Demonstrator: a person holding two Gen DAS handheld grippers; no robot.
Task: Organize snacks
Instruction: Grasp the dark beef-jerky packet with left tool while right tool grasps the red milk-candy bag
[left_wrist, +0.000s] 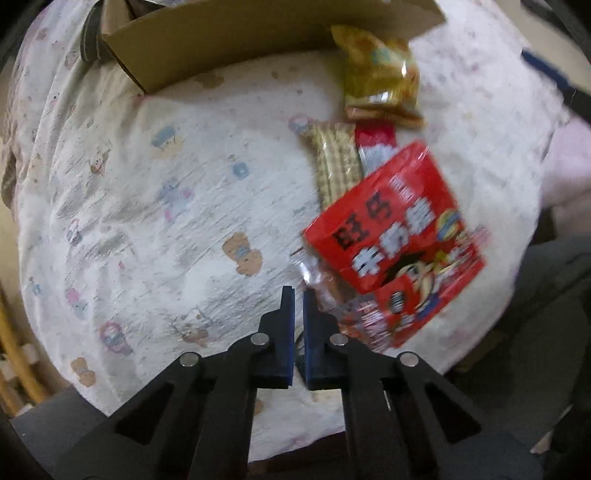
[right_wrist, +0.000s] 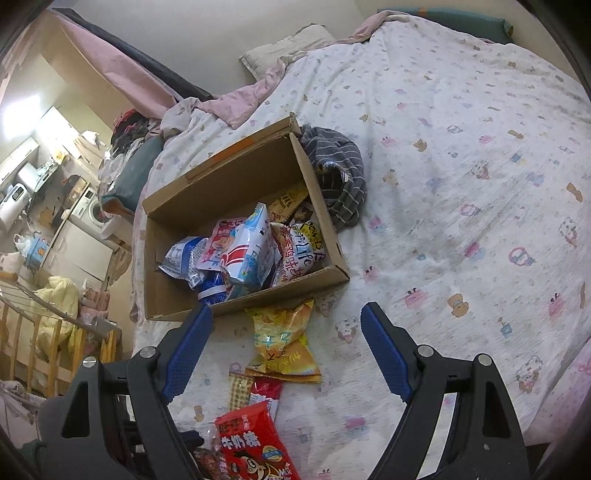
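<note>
Nearby, a light, crinkly red snack bag (left_wrist: 395, 236) lies on the bed; pinch its sealed edge. Left gripper (left_wrist: 298, 295) nearly closed, empty; right gripper (right_wrist: 286, 314) spread wide.

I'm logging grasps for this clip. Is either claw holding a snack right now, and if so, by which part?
Nothing is held. The left claw is nearly shut on air beside the red bag; the right claw hangs open above the yellow bag.
</note>
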